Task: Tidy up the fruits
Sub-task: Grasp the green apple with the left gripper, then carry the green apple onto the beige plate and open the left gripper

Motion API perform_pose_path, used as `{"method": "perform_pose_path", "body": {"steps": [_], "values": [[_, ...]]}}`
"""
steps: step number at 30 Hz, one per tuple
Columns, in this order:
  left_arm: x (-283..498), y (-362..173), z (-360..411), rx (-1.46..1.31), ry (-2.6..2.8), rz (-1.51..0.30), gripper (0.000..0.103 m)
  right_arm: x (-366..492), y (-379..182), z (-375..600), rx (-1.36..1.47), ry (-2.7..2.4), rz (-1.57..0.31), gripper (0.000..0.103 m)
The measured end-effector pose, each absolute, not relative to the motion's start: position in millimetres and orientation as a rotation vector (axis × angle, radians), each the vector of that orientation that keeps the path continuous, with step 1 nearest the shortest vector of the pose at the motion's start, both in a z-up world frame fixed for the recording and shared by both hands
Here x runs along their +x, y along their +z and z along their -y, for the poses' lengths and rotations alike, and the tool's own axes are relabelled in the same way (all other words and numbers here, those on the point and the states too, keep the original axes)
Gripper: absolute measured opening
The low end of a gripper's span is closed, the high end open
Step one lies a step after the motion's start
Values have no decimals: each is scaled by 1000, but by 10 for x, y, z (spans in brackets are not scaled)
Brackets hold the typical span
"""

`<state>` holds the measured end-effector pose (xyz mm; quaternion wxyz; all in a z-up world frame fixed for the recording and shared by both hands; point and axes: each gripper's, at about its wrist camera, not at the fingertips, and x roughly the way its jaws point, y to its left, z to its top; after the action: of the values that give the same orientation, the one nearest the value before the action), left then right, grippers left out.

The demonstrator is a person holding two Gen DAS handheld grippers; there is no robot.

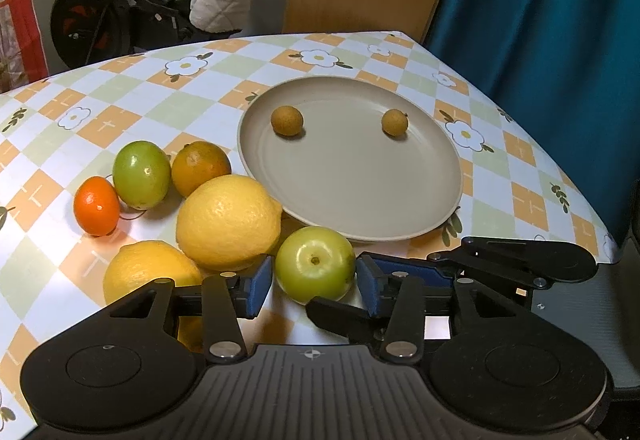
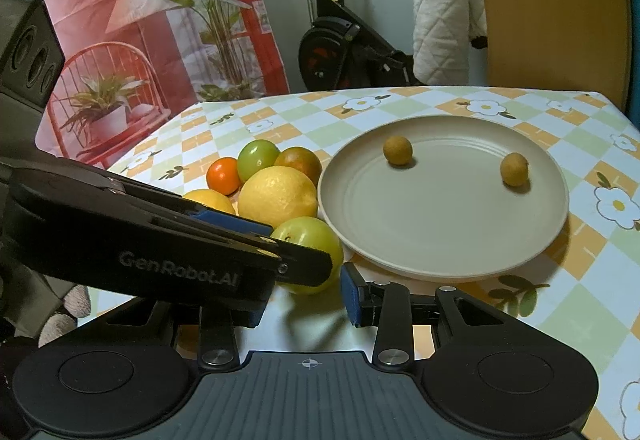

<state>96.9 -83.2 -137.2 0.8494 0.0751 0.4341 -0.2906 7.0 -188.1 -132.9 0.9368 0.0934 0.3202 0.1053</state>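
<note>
Left tongs (image 1: 315, 282) stand spread around the nearer green apple (image 1: 315, 263), just beside the plate (image 1: 440, 216) rim, pads not pressing; right tongs (image 2: 301, 296) are also apart, empty. Firm, smooth and likely slippery, it wants gripping across its widest part. Beside the plate: two lemons, two green apples, two oranges; on it, two small brown fruits.

An exercise bike (image 2: 344, 40) stands behind the table (image 1: 120, 100), beside a teal curtain (image 1: 540, 20).
</note>
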Motion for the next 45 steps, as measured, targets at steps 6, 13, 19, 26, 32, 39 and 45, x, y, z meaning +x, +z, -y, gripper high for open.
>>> {"method": "perform_pose_path", "body": {"steps": [6, 13, 19, 26, 32, 39, 45], "values": [[975, -1411, 843, 156, -610, -910, 48, 88, -1353, 1872, 197, 215, -653, 38], [913, -1351, 818, 161, -601, -884, 48, 57, -1319, 1850, 183, 233, -634, 38], [876, -1220, 855, 181, -611, -840, 48, -2, -1213, 1862, 171, 231, -585, 38], [951, -1146, 969, 217, -621, -807, 48, 65, -1133, 1944, 159, 215, -561, 38], [1149, -1099, 1106, 237, -627, -793, 48, 252, -1077, 2075, 154, 193, -547, 38], [1440, -1175, 1219, 242, -601, -816, 48, 591, -1149, 2194, 156, 180, -569, 38], [1643, -1246, 1278, 259, -565, -830, 48, 890, -1224, 2218, 150, 180, -602, 38]]}}
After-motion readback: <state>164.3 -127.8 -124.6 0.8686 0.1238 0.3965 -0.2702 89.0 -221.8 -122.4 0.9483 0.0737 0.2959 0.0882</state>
